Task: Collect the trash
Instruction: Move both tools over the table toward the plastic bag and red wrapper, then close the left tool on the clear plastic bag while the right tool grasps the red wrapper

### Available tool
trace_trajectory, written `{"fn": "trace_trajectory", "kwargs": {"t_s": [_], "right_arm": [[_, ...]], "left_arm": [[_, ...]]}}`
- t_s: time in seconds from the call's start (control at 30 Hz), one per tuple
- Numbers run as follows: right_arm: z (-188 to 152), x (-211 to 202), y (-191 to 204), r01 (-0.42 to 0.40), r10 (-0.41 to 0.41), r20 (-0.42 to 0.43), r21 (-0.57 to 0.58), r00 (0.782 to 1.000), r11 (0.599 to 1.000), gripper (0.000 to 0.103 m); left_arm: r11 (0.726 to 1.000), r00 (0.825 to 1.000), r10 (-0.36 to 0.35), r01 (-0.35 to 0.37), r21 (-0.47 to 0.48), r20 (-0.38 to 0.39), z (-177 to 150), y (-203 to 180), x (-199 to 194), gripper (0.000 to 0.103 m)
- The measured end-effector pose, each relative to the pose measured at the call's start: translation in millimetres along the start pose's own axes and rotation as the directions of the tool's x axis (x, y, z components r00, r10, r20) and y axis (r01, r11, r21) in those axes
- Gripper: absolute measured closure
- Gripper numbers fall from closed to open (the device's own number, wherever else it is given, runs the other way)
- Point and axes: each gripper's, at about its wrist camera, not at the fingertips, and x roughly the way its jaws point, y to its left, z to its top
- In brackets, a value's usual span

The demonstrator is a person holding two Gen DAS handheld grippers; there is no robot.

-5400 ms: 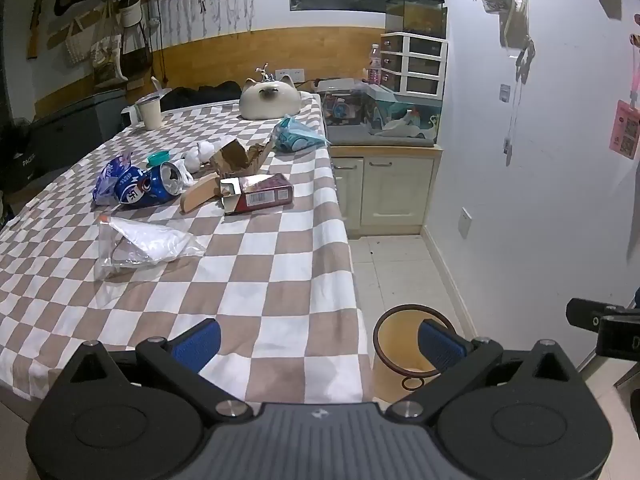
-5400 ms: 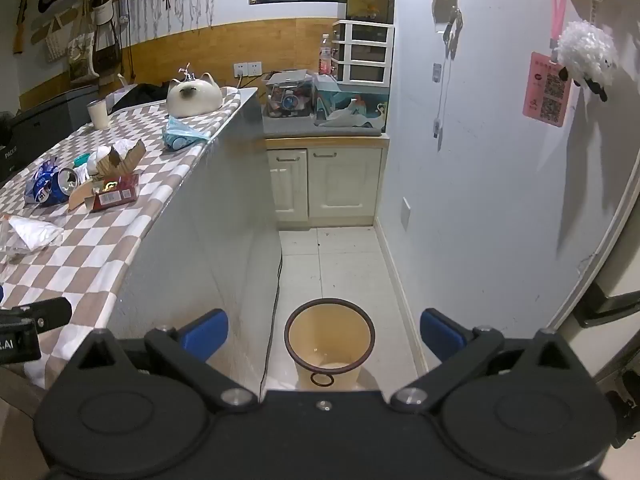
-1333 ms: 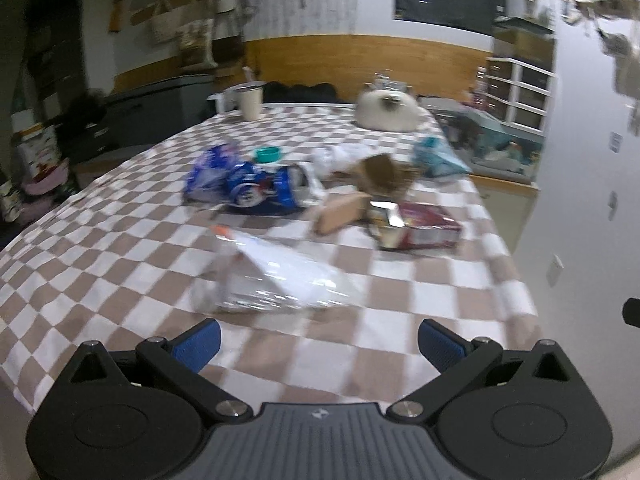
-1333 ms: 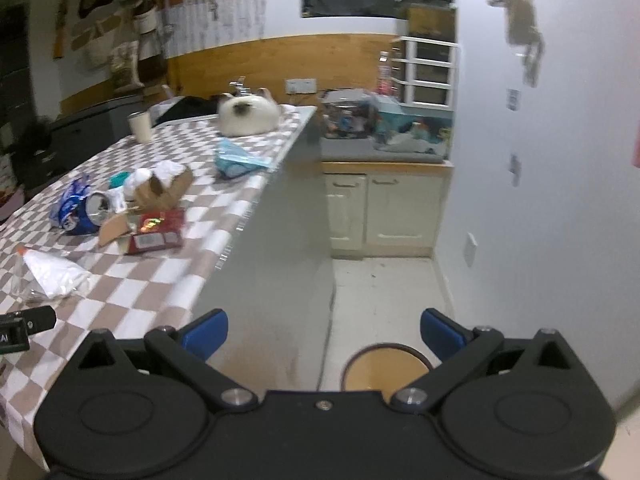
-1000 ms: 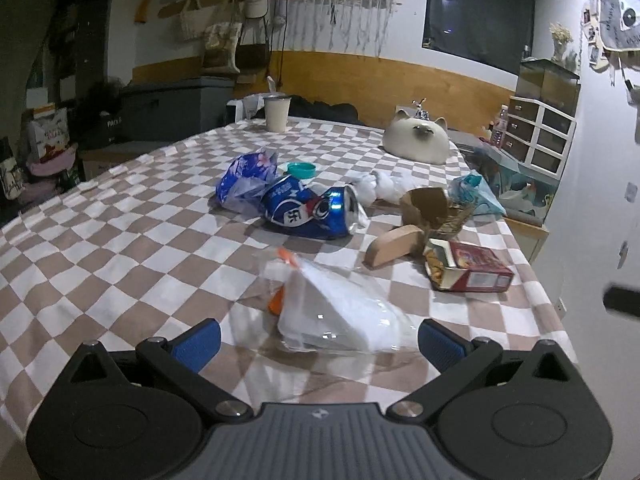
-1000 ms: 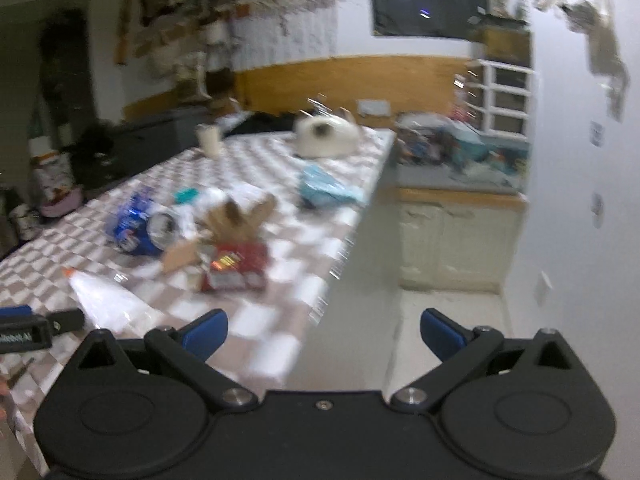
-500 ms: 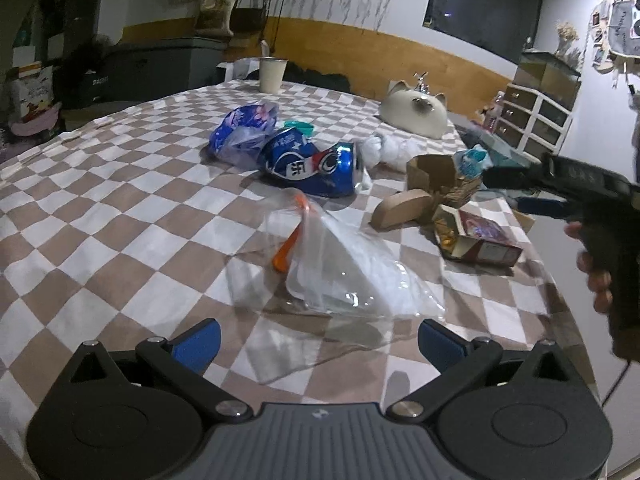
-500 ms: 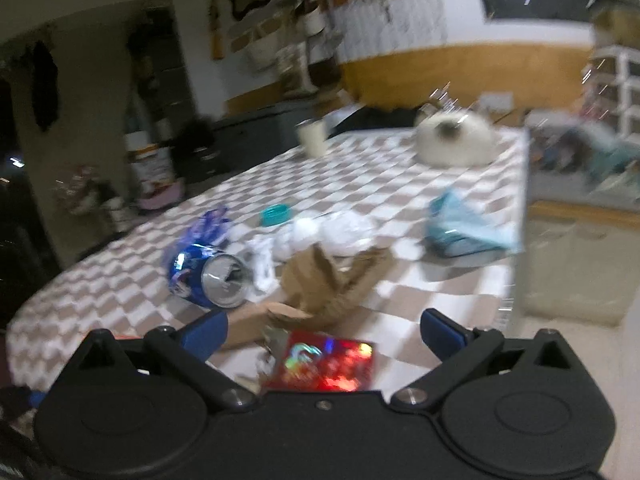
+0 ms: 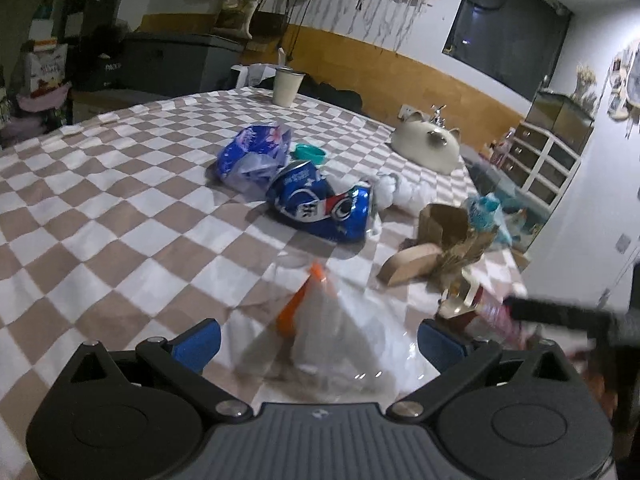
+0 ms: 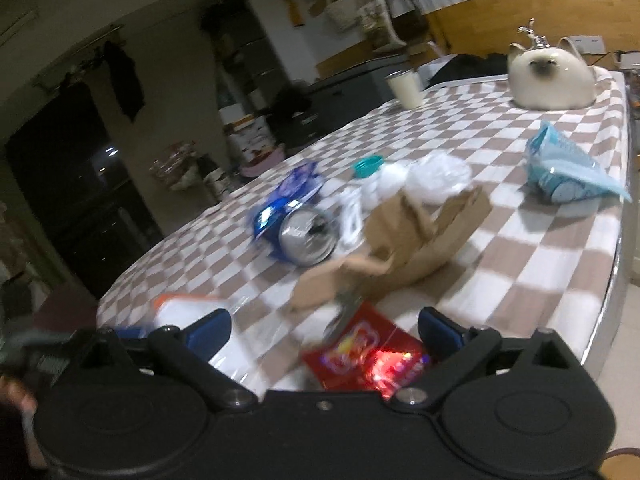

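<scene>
Overall, checkered table (image 9: 120, 208) carries scattered trash. Left claw (image 9: 319, 338) spread wide around the clear plastic bag (image 9: 332, 344), lined up to pinch. Right claw (image 10: 325, 328) likewise spread over the red box (image 10: 368, 360), nothing gripped.

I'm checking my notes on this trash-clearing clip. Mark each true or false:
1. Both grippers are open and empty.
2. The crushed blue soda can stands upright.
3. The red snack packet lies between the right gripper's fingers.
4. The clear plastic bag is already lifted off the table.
1. True: the left gripper and right gripper are both open, holding nothing.
2. False: the crushed blue soda can lies on its side.
3. True: the red snack packet lies between them.
4. False: the clear plastic bag lies on the checkered tablecloth.
</scene>
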Motion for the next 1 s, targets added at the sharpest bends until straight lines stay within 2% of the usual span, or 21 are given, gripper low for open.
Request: {"fn": "trace_trajectory", "kwargs": {"t_s": [0.07, 0.27, 0.33, 0.4, 0.43, 0.5, 0.6, 0.7, 0.9, 0.97, 1.0], "right_arm": [[-9.3, -10.6, 6.4, -0.017, 0.017, -0.009, -0.009, 1.000, 1.000, 0.003], [-33.0, -27.9, 30.2, -0.062, 0.061, -0.038, -0.014, 0.997, 0.998, 0.008], [-37.0, -28.2, 38.3, -0.002, 0.002, -0.041, -0.001, 0.999, 1.000, 0.013], [-38.7, -24.6, 46.1, 0.114, -0.113, -0.040, 0.021, 0.993, 0.993, 0.013], [-38.4, -21.0, 50.0, 0.193, -0.192, -0.042, 0.037, 0.981, 0.980, 0.013], [-39.7, -15.9, 54.2, 0.272, -0.269, -0.041, 0.079, 0.962, 0.959, 0.015], [-40.4, -10.0, 60.7, 0.317, -0.317, -0.020, 0.145, 0.948, 0.937, 0.015], [-37.5, -0.8, 68.2, 0.380, -0.384, -0.014, 0.188, 0.923, 0.906, 0.018], [-35.9, 26.9, 85.6, 0.524, -0.524, -0.019, 0.059, 0.852, 0.850, 0.028], [-38.6, 30.0, 90.6, 0.557, -0.556, -0.009, 0.007, 0.831, 0.831, 0.036], [-39.1, 30.0, 91.0, 0.568, -0.568, -0.003, -0.005, 0.823, 0.823, 0.045]], "left_arm": [[0.999, 1.000, -0.031, 0.031, -0.020, 0.006, 3.4, -0.2, 3.4, 0.002], [0.987, 0.993, -0.122, 0.122, -0.102, 0.004, 11.5, 0.5, 16.1, 0.019], [0.983, 0.992, -0.129, 0.126, -0.136, -0.016, 11.1, 1.5, 22.3, 0.024], [0.979, 0.993, -0.117, 0.112, -0.173, -0.019, 9.5, 2.3, 26.3, 0.026], [0.977, 0.993, -0.116, 0.112, -0.182, -0.011, 9.1, 2.3, 25.7, 0.026], [0.973, 0.992, -0.122, 0.119, -0.198, -0.006, 8.8, 2.4, 23.8, 0.034], [0.971, 0.994, -0.110, 0.105, -0.217, -0.013, 6.3, 3.9, 22.5, 0.046], [0.973, 0.994, -0.107, 0.100, -0.206, -0.022, 3.7, 1.9, 20.4, 0.051], [0.975, 0.993, -0.117, 0.111, -0.191, -0.018, -0.4, -4.1, 16.0, 0.058], [0.978, 0.993, -0.121, 0.117, -0.172, -0.013, -3.3, -9.2, 13.4, 0.060], [0.980, 0.992, -0.123, 0.120, -0.158, -0.011, -5.3, -12.2, 12.1, 0.060]]}}
